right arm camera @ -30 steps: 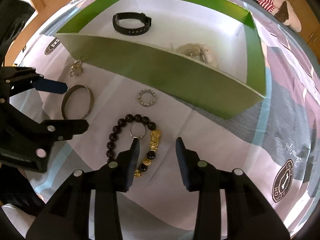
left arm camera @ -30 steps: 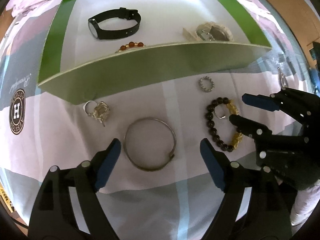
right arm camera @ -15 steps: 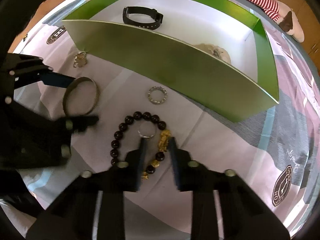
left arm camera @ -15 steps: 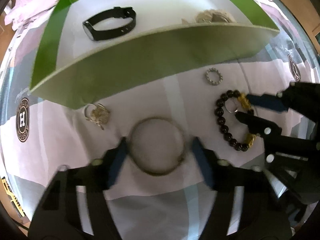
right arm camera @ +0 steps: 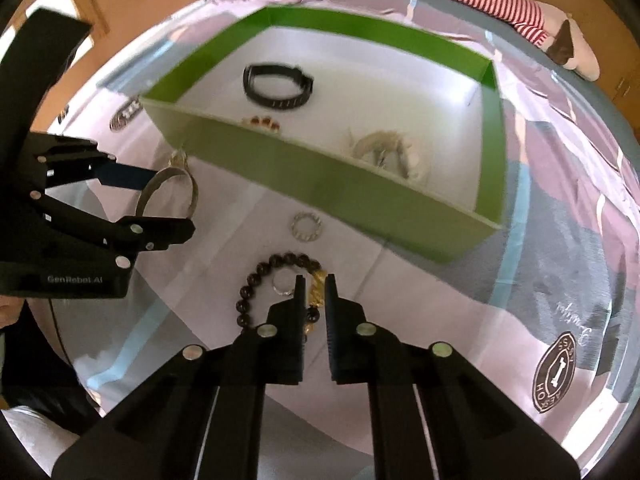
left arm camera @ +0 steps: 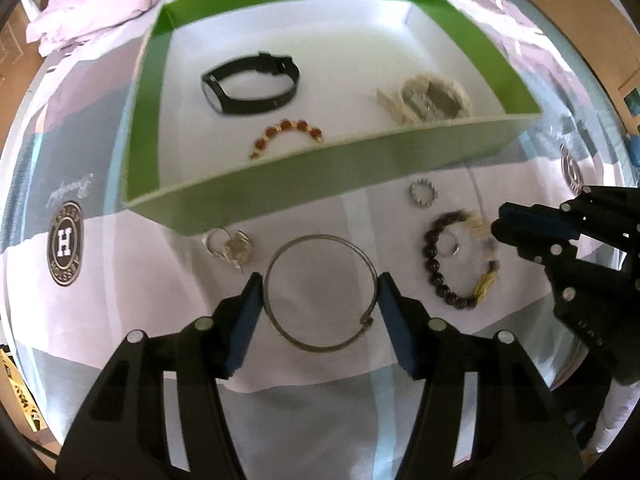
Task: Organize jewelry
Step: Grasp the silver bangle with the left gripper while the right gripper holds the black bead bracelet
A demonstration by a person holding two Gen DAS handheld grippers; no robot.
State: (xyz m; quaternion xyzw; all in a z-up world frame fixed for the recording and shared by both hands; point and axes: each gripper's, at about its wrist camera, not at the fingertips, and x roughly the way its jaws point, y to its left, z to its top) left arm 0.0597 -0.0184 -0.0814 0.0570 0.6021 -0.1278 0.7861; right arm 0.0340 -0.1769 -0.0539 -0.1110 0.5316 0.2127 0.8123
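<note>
Bangle (left arm camera: 321,293) | left claw (left arm camera: 320,300) closed onto it | bead bracelet (right arm camera: 280,292) | right claw (right arm camera: 312,294) narrowed

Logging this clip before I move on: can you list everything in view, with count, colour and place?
box: 1, green walls, white floor, on the bedspread
black watch: 1, black, in the box, left
amber bead bracelet: 1, orange-brown, in the box near the front wall
pale watch: 1, beige-silver, in the box, right
ring cluster: 1, silver-gold, on the bedspread by the box's front left
metal bangle: 1, grey, gripped between the left tool's fingers
small chain ring: 1, silver, in front of the box
dark bead bracelet: 1, black with gold charms, clamped at a charm
thin ring: 1, silver, inside that bracelet's loop
bedspread: 1, lilac-grey with round logos
left tool: 1, black, blue pads
right tool: 1, black
</note>
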